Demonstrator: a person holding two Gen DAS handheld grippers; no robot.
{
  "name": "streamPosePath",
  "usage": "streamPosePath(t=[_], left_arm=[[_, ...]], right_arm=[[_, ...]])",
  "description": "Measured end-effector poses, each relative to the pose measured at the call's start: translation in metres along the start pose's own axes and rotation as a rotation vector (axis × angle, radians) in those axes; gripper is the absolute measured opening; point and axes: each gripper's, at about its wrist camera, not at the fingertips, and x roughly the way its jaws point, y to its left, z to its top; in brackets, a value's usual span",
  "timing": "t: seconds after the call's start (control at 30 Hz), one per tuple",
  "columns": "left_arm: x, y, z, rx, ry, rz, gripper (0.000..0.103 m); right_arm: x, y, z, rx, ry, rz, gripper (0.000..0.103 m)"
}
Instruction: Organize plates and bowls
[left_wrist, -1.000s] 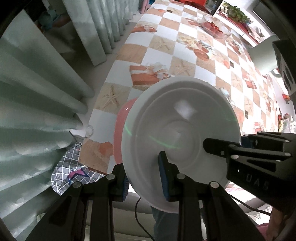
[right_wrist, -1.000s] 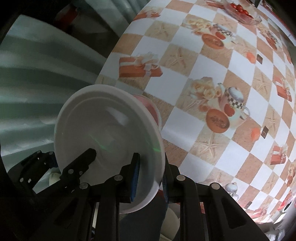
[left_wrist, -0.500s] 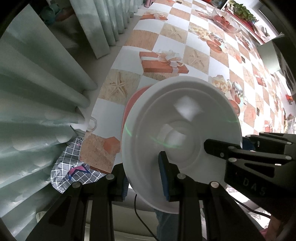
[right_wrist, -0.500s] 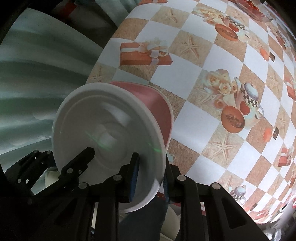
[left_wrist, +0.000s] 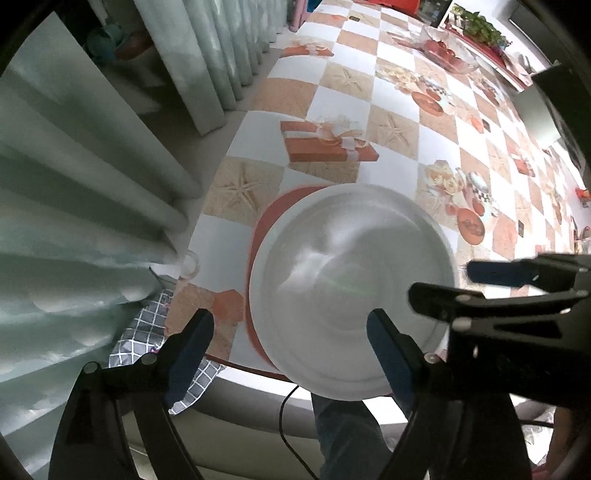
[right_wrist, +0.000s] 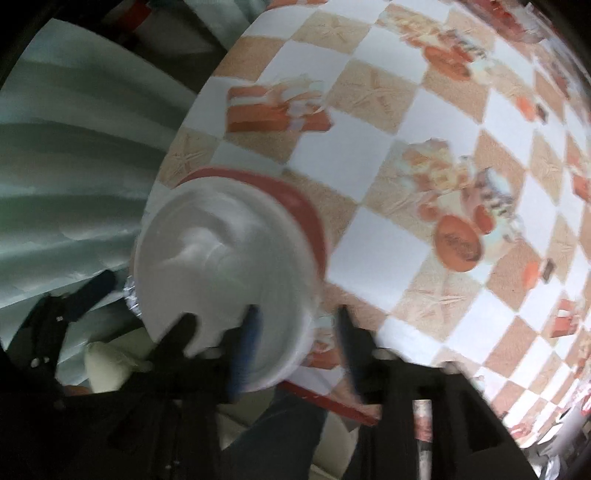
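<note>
The round white plate (left_wrist: 351, 295) sits on top of the round red plate (left_wrist: 260, 236) near the front edge of the bench (left_wrist: 395, 122), which wears a checked cloth printed with starfish and gift boxes. Stacking white on red fits the tidying job: like goes with like, and the pile stays compact.

The left gripper (left_wrist: 291, 339) has just been opening; its blue pads now stand clear on either side of the white plate's near-left rim, pressing nothing. The right gripper (right_wrist: 295, 332) has likewise just been opening, and its jaws straddle the white plate's right rim without squeezing it, though that view is blurred. With both of the 2 grippers released, the white plate seems to rest by its own weight on the red plate.
</note>
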Motion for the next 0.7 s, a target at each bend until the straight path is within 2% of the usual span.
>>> streamPosePath(t=[0.03, 0.1, 0.17, 0.3, 0.33, 0.4, 0.7], left_arm=[[0.0, 0.0, 0.0, -0.002, 0.002, -0.004, 0.089], [-0.001, -0.001, 0.0, 0.0, 0.0, -0.01, 0.092], [-0.002, -0.004, 0.001, 0.006, -0.007, 0.006, 0.103], [-0.006, -0.007, 0.003, 0.009, -0.019, 0.013, 0.103], [-0.007, -0.008, 0.003, 0.012, -0.021, 0.017, 0.103], [-0.009, -0.008, 0.004, 0.022, -0.024, 0.037, 0.103], [-0.014, -0.011, 0.002, 0.046, -0.007, 0.026, 0.103]], right_arm=[[-0.002, 0.0, -0.001, -0.002, -0.007, 0.006, 0.085], [-0.008, 0.0, -0.002, -0.014, -0.018, 0.002, 0.085], [-0.012, 0.001, -0.003, -0.026, -0.023, -0.003, 0.085], [-0.019, 0.002, -0.006, -0.03, -0.036, -0.017, 0.085], [-0.021, 0.003, -0.007, -0.035, -0.039, -0.022, 0.095], [-0.028, 0.001, -0.004, -0.044, -0.05, -0.047, 0.102], [-0.038, 0.002, -0.006, -0.03, -0.061, -0.028, 0.102]])
